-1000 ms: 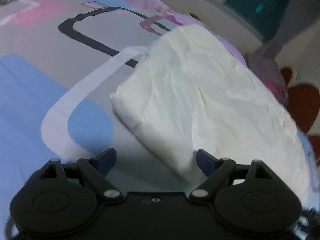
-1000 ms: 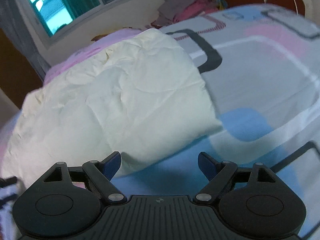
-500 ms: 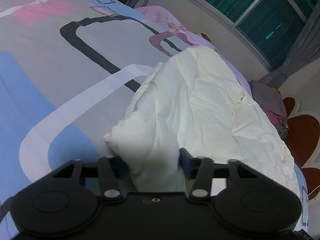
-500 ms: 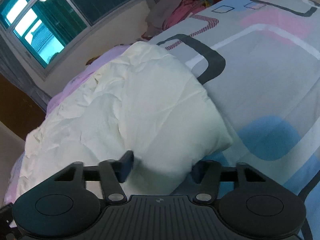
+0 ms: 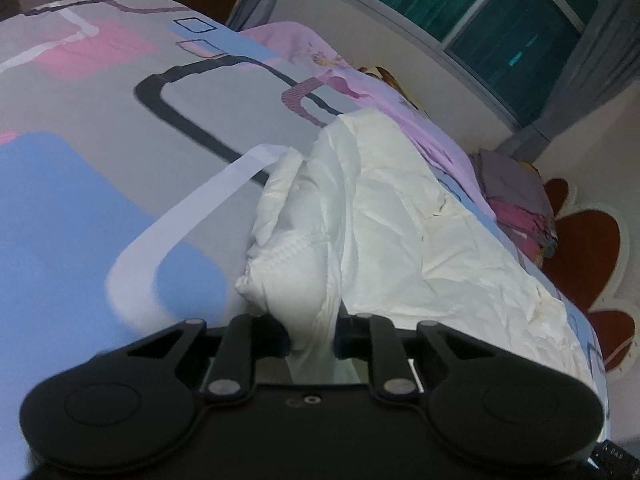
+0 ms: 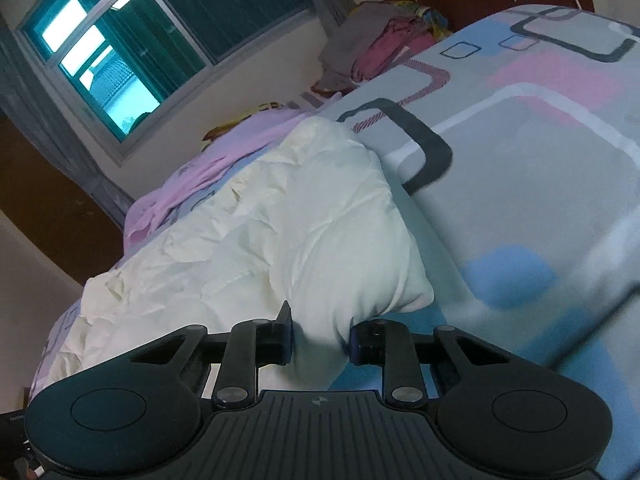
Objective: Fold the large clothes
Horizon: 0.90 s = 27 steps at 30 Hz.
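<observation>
My left tongs (image 5: 311,336) closing, pinching a puffy cream quilted garment (image 5: 400,216), right tongs (image 6: 320,338) closing on its rounded corner, crinkled padded fabric lying on the smooth patterned bed (image 5: 100,184)

Bed (image 5: 100,128) fills most of both views, covered in a grey sheet printed with blue and pink blocks, white bands and dark rounded-rectangle outlines. Lilac-pink cloth (image 5: 384,100) lies along the bed's far edge, near the wall. Cream wall (image 6: 240,80) behind, with a wide grey-framed window (image 5: 500,12); the panes look dark teal, and bright patches show at one end. Grey curtain (image 6: 80,152) hangs beside the window. Brown panel (image 6: 36,176) next to the curtain, door or wardrobe unclear. Heap of grey, pink and yellow clothes (image 6: 380,48) at the bed's far corner. Dark red petal shapes (image 5: 584,248) on the wall beyond it. Light dim, bluish.
</observation>
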Tool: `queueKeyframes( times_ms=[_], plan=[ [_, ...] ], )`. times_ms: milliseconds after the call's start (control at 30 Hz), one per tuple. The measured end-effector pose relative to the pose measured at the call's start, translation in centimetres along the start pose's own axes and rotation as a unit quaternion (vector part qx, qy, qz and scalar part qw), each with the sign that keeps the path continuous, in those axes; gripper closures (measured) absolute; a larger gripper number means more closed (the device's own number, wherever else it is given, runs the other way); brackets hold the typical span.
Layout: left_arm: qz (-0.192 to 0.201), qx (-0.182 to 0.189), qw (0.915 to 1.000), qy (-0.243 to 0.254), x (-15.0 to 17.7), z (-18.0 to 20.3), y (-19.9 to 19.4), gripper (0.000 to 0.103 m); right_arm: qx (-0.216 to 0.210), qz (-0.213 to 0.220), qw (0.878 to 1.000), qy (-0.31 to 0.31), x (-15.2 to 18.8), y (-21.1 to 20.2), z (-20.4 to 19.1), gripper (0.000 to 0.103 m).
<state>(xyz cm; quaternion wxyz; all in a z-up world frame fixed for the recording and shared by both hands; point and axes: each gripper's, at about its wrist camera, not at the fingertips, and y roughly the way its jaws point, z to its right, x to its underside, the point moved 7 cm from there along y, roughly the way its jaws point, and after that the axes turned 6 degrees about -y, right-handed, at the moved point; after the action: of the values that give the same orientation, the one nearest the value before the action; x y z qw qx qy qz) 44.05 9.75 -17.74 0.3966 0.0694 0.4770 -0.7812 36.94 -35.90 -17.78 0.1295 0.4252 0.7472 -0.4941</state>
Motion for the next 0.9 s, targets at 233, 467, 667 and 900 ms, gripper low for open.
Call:
queueKeyframes(
  times_ms=[233, 467, 667, 900],
  plan=[
    [-0.025, 0.010, 0.9996, 0.012, 4.7, -4.7, -6.8, 0.085, 0.004, -0.013, 1.000, 0.014, 6.7, -7.5, 0.6, 0.078],
    [-0.044, 0.015, 0.9988, 0.016, 9.9, -9.3, -12.5, 0.085, 0.015, -0.021, 0.999, 0.024, 12.7, -13.9, 1.5, 0.078],
    [-0.046, 0.022, 0.9986, 0.017, 11.7, -11.0, -15.1, 0.085, 0.019, -0.023, 0.999, 0.038, 15.3, -17.0, 1.8, 0.078],
    [-0.044, -0.006, 0.9978, 0.050, 12.3, -11.5, -14.7, 0.067, 0.041, -0.024, 0.999, 0.018, 16.3, -17.6, 2.3, 0.062]
  ],
)
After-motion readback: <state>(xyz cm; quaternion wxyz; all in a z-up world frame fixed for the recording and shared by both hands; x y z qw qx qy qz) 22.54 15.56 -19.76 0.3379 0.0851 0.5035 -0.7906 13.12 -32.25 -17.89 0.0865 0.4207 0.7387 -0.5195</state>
